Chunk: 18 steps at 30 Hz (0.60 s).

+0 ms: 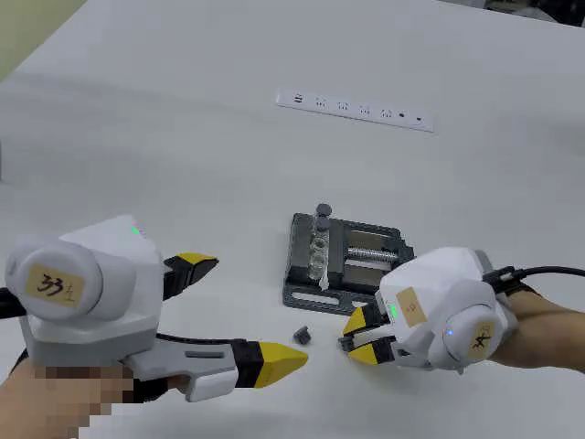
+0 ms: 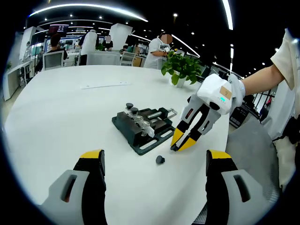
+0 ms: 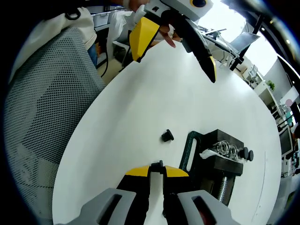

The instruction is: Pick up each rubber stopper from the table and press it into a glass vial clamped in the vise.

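Note:
A dark vise [image 1: 352,267] [image 2: 145,133] [image 3: 220,164] stands on the white table with a row of glass vials [image 1: 318,256] [image 2: 146,125] [image 3: 224,148] clamped in it. Two vials at the far end carry dark stoppers [image 1: 324,213] [image 2: 131,108] [image 3: 247,153]. One loose rubber stopper [image 1: 302,336] [image 2: 160,160] [image 3: 167,136] lies in front of the vise. My right gripper [image 1: 355,338] [image 2: 180,143] [image 3: 157,169] hovers just right of it, shut on a small dark stopper. My left gripper [image 1: 239,313] [image 2: 154,155] [image 3: 174,63] is wide open to the left, holding nothing.
A white power strip [image 1: 355,110] [image 2: 105,85] lies at the back of the table. A black cable [image 1: 548,271] trails from the right gripper. A grey mesh chair [image 3: 47,93] stands past the near table edge. People and a potted plant [image 2: 180,68] are beyond the far edge.

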Tool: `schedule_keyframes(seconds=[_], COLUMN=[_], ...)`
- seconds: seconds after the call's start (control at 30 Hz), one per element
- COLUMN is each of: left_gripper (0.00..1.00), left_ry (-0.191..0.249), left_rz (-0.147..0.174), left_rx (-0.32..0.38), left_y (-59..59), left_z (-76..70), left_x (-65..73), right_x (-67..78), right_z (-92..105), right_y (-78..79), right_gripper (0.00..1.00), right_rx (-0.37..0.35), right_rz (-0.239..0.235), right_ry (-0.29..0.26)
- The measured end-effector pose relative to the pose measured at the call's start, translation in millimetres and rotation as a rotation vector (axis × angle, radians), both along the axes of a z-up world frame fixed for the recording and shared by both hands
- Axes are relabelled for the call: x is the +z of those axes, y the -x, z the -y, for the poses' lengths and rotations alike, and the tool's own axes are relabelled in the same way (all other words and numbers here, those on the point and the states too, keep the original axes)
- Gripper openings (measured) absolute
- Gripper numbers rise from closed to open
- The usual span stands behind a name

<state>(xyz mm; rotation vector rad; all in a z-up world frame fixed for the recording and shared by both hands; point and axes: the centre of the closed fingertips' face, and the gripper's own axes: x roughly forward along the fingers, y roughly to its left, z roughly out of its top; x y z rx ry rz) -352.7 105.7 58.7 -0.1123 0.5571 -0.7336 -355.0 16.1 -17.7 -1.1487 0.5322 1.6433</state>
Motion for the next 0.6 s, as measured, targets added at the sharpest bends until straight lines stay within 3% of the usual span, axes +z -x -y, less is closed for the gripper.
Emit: schedule_keyframes(seconds=[0.07, 0.1, 0.2, 0.3, 0.37, 0.43, 0.6], left_gripper=[0.86, 0.84, 0.83, 0.79, 0.79, 0.78, 0.72], left_ry=[0.007, 0.023, 0.057, 0.102, 0.115, 0.135, 0.243], left_rz=[-0.004, -0.01, -0.03, -0.045, -0.048, -0.052, -0.063], left_rx=[0.0, 0.003, 0.022, 0.019, 0.019, 0.009, -0.015], left_y=[-1.2, -2.4, -7.4, -10.9, -15.9, -20.0, -29.7], left_z=[0.5, 2.2, 1.5, 5.9, 5.3, 7.8, 20.6], left_x=[0.9, 3.3, 6.0, 12.5, 14.8, 19.9, 41.0], right_x=[6.2, 13.1, 30.7, 50.3, 61.6, 76.8, 108.6], right_z=[0.1, -1.0, -3.6, -6.2, -5.7, -8.4, -12.4], right_y=[-4.6, -13.7, -25.4, -36.1, -36.9, -42.3, -47.0], right_gripper=[0.05, 0.05, 0.05, 0.05, 0.05, 0.05, 0.05], right_rx=[-0.025, -0.063, -0.105, -0.128, -0.132, -0.131, -0.144], right_rz=[0.01, 0.048, 0.094, 0.139, 0.136, 0.189, 0.274], right_ry=[-0.013, -0.035, -0.089, -0.141, -0.152, -0.188, -0.257])
